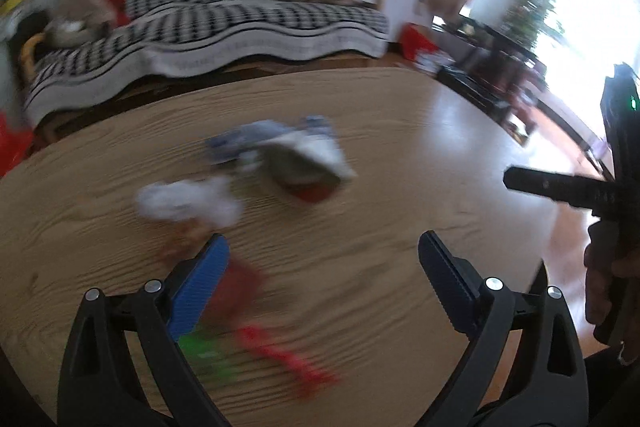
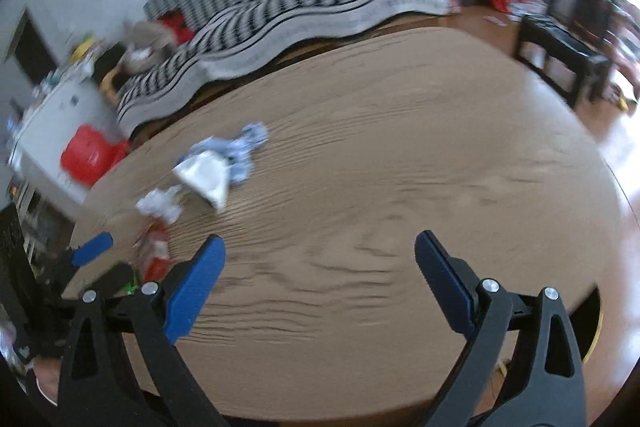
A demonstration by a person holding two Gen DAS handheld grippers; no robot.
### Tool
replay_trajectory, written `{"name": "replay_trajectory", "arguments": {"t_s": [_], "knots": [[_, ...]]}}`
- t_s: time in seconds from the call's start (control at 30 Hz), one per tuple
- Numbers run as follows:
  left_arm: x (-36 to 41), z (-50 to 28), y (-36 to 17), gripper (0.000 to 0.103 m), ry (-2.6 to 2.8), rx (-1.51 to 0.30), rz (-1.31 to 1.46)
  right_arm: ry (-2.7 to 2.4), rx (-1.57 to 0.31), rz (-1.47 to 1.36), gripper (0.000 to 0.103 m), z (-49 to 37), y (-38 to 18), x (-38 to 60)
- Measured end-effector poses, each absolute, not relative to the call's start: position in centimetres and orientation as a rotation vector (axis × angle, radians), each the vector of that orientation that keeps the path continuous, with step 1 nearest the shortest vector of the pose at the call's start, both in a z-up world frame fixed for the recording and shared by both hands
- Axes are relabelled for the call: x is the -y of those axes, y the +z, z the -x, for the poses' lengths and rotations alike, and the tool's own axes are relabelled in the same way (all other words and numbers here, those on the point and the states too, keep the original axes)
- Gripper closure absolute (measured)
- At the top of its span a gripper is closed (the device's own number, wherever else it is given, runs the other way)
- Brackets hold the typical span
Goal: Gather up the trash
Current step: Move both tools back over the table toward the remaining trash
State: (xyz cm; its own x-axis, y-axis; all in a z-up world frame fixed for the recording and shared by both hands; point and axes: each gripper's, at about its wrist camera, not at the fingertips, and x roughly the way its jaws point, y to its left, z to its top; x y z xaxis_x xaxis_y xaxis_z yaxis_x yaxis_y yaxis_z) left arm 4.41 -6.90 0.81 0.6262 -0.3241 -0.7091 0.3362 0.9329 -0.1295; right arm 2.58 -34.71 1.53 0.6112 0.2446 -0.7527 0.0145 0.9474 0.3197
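Trash lies on a round wooden table (image 1: pixel 400 131). In the blurred left wrist view I see a white and blue wrapper (image 1: pixel 296 151), a crumpled white tissue (image 1: pixel 188 203), and red (image 1: pixel 280 351) and green (image 1: pixel 204 347) wrappers near my fingers. My left gripper (image 1: pixel 322 259) is open and empty, low over the table beside the red wrapper. My right gripper (image 2: pixel 318 255) is open and empty over bare table (image 2: pixel 400 167), right of the white wrapper (image 2: pixel 204 175), tissue (image 2: pixel 158 205) and red wrapper (image 2: pixel 156 255). The left gripper (image 2: pixel 92 247) shows at the left edge of the right wrist view.
A sofa with a black-and-white cover (image 1: pixel 224 23) stands behind the table. A red bag (image 2: pixel 90 155) sits on the floor at left. A dark bench (image 2: pixel 560 55) stands at right. The right gripper's body (image 1: pixel 560 187) shows at the left wrist view's right edge.
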Motion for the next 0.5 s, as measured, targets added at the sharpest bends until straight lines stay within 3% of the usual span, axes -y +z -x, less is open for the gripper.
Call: {"name": "replay_trajectory", "arguments": {"t_s": [0.2, 0.5], "knots": [[0.2, -4.8, -0.9, 0.010, -0.301, -0.865, 0.024, 0.241, -0.948, -0.256, 0.011, -5.6, 0.1, 27.9], [-1.5, -3.4, -4.3, 0.010, -0.307, -0.945, 0.032, 0.298, -0.961, -0.289, 0.011, -8.9, -1.4, 23.4]]}}
